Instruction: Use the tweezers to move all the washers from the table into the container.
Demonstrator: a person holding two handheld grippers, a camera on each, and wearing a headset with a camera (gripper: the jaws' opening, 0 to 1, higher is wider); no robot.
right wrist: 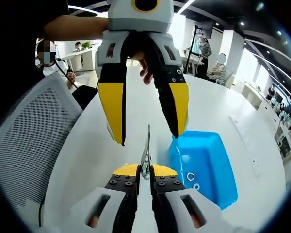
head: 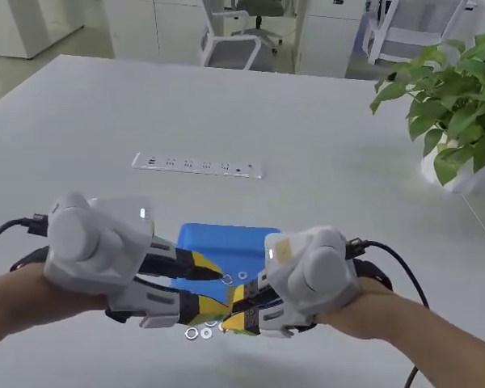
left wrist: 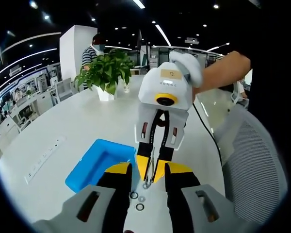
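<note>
My right gripper [right wrist: 144, 171] is shut on thin metal tweezers [right wrist: 146, 145], whose tips point toward my left gripper [right wrist: 145, 126]. The left gripper [left wrist: 147, 170] stands open, its yellow fingers either side of the tweezers [left wrist: 150, 167] without touching them. Three small washers [left wrist: 138, 200] lie on the white table just below the tweezer tips and beside the blue container [left wrist: 97, 165]. Two washers [right wrist: 193, 180] lie inside the container [right wrist: 208, 155]. In the head view both grippers meet at the container's [head: 218, 242] near edge, with loose washers [head: 199, 332] under them.
A white power strip [head: 197, 166] lies flat on the table beyond the container. A potted green plant [head: 457, 105] stands at the far right. A mesh office chair [left wrist: 254, 160] is at the table's near edge. People are in the room behind.
</note>
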